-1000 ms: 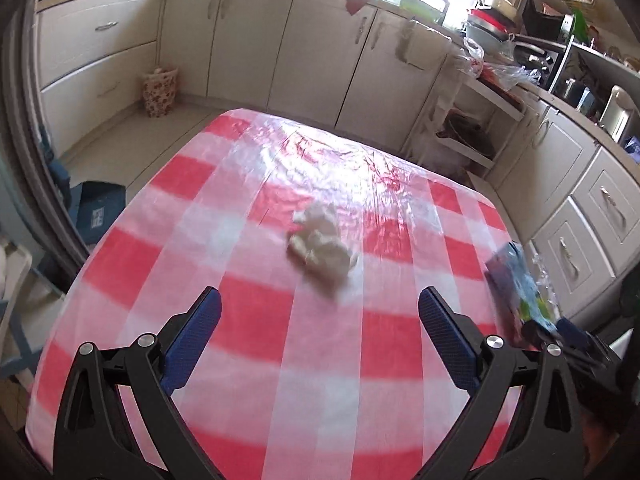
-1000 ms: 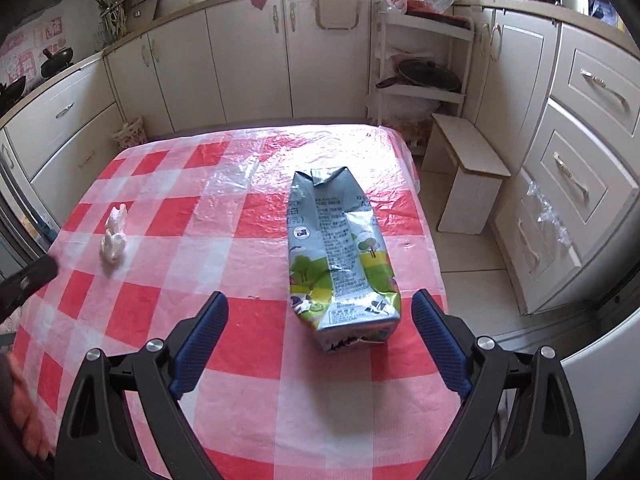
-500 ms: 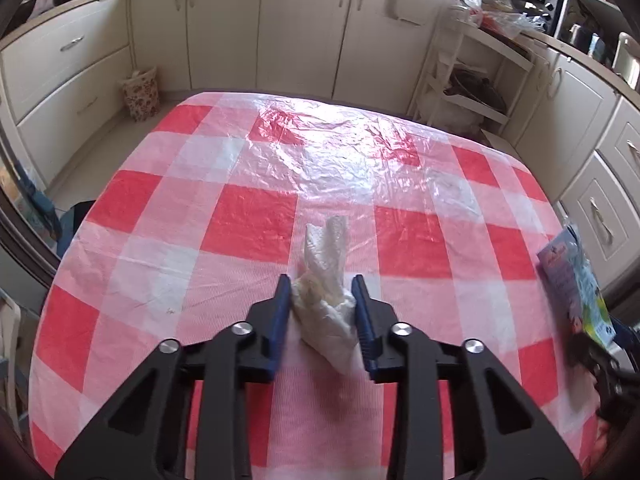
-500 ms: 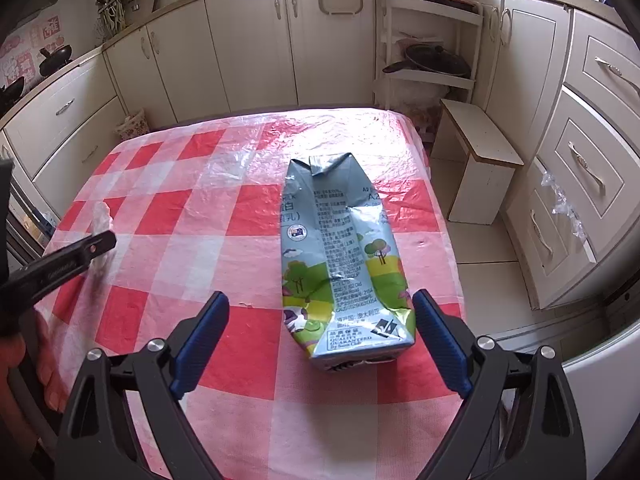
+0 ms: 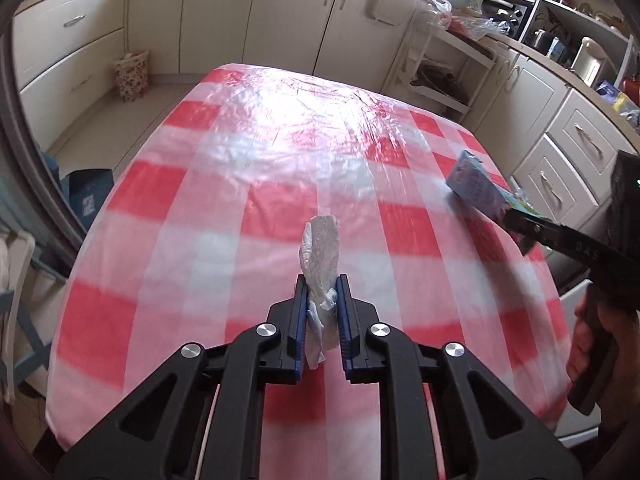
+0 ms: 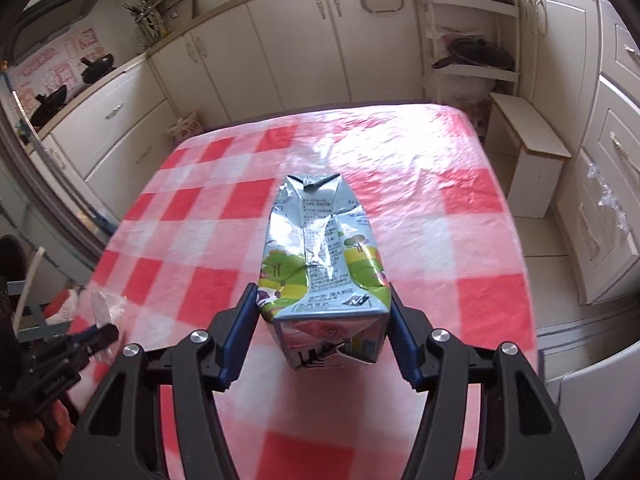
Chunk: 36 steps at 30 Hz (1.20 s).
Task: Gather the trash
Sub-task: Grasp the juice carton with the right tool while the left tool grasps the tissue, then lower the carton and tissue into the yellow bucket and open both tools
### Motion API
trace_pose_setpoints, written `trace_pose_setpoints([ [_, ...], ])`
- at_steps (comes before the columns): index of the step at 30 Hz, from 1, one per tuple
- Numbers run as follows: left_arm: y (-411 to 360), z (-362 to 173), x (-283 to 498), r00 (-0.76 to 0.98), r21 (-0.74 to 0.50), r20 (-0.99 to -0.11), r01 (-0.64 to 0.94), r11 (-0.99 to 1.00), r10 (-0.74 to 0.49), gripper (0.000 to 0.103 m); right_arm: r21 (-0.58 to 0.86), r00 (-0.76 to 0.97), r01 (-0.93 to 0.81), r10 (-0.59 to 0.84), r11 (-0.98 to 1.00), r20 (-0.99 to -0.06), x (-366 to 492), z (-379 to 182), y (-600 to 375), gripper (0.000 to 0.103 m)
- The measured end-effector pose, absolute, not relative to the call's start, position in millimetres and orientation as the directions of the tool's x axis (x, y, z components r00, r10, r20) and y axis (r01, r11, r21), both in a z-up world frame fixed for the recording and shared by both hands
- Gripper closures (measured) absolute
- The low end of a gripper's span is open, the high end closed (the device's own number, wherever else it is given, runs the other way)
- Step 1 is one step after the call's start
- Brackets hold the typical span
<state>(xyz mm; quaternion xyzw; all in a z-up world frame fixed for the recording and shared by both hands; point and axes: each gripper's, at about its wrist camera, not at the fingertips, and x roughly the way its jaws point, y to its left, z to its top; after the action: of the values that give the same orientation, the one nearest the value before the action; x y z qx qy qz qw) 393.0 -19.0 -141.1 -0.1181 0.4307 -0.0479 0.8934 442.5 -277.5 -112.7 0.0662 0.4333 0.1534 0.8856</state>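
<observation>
Over the checked tabletop: both claws work above a red-and-white cloth under clear plastic film.
Left claw (image 5: pixel 322 292): clenched on the crumpled tissue (image 5: pixel 320 256); both blue pads press its lower half, and its upper end sticks up and forward past the fingertips.
Tissue position: held above the near middle of the tabletop (image 5: pixel 248 168); whether its lower tip touches the cloth cannot be told. It also shows small at the left of the right wrist view (image 6: pixel 105 305), in the left claw's tips.
Right claw (image 6: pixel 322 312): grasping the dented drink carton (image 6: pixel 320 248); a blue pad lies against each side of its near, bottom end.
Carton position: lying lengthwise, folded top pointing away from the claw, over the right half of the tabletop (image 6: pixel 460 216). From the left wrist view the carton (image 5: pixel 476 184) sits close to the right edge.
Edges: near the carton the cloth falls away at the right edge; the left edge is well apart from the tissue.
Room on the tabletop: the glossy far half bears nothing but film wrinkles.
Beyond the right edge: a low white stool (image 6: pixel 528 152) and drawer fronts stand on the floor.
Beyond the far edge: a strip of floor, then cream cabinets (image 5: pixel 288 24); a small flowered bag (image 5: pixel 132 76) sits at their foot.
</observation>
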Motion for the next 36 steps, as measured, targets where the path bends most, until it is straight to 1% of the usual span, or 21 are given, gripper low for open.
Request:
trace_pose_setpoints([
  [9,-13.5,-132.3,290.6,0.629,-0.298,-0.736,0.031,0.954,-0.251,0.09,0.305,0.554,-0.255,0.398,0.917,-0.731,362.7,-111.4,-268.3,0.044],
  [14,-26.1,-130.3,241.1,0.611,-0.301,-0.734,0.098,0.948,-0.296,0.09,0.35,0.554,-0.253,0.432,0.902,-0.712,306.6,-111.7,-272.9,0.044],
  [23,-42.4,-149.0,189.3,0.547,-0.313,-0.761,0.161,0.936,-0.349,0.09,0.386,0.541,-0.26,0.465,0.885,-0.701,234.4,-108.3,-272.5,0.044],
  [28,-49.9,-155.1,174.2,0.513,-0.322,-0.774,0.188,0.928,-0.372,0.09,0.351,0.549,-0.285,0.452,0.892,-0.703,190.5,-102.6,-267.1,0.044],
  [31,-58.2,-167.3,169.9,0.448,-0.342,-0.8,0.205,0.917,-0.399,0.089,0.325,0.528,-0.298,0.439,0.897,-0.727,168.0,-108.5,-260.3,0.044],
  [32,-59.0,-174.0,170.9,0.419,-0.356,-0.812,0.195,0.914,-0.406,0.085,0.315,0.513,-0.301,0.431,0.9,-0.742,162.8,-113.5,-257.0,0.044],
  [33,-59.9,-180.2,173.1,0.385,-0.368,-0.826,0.185,0.911,-0.412,0.07,0.304,0.494,-0.303,0.421,0.903,-0.761,158.6,-120.3,-252.7,0.044],
  [34,-59.4,-187.1,174.5,0.353,-0.381,-0.838,0.167,0.909,-0.416,0.053,0.292,0.472,-0.304,0.409,0.907,-0.781,155.7,-127.5,-249.7,0.044],
  [36,-53.9,-193.4,175.5,0.345,-0.387,-0.848,0.118,0.915,-0.403,0.047,0.257,0.414,-0.315,0.376,0.914,-0.829,157.6,-145.5,-239.2,0.044],
])
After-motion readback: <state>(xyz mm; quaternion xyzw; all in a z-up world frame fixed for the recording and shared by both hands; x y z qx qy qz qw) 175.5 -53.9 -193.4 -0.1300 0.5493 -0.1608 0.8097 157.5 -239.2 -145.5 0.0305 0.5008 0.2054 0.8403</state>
